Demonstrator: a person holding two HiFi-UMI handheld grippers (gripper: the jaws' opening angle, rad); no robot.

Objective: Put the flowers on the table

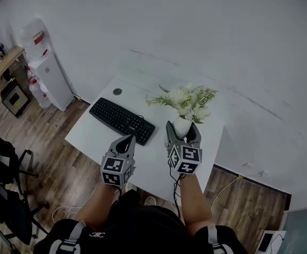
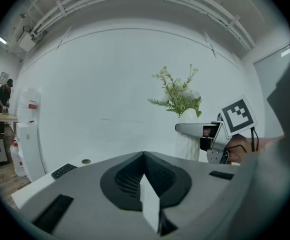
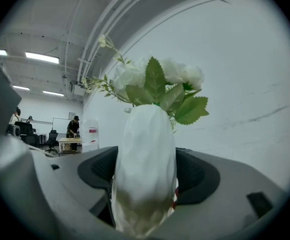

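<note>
A white faceted vase point(image 1: 181, 126) with white flowers and green leaves point(image 1: 188, 102) stands upright between the jaws of my right gripper point(image 1: 183, 128), which is shut on it over the right part of the white table point(image 1: 90, 134). In the right gripper view the vase point(image 3: 145, 169) fills the gap between both pads, with the flowers point(image 3: 155, 81) above. Whether its base touches the table is hidden. My left gripper point(image 1: 126, 139) hangs shut and empty over the table's front edge. In the left gripper view its jaws meet point(image 2: 144, 155), and the vase point(image 2: 187, 134) shows to the right.
A black keyboard point(image 1: 122, 119) lies on the table left of the vase, with a round grommet point(image 1: 117, 91) behind it. A water dispenser point(image 1: 50, 78) stands against the wall at left. Black office chairs point(image 1: 5, 194) sit on the wooden floor at lower left.
</note>
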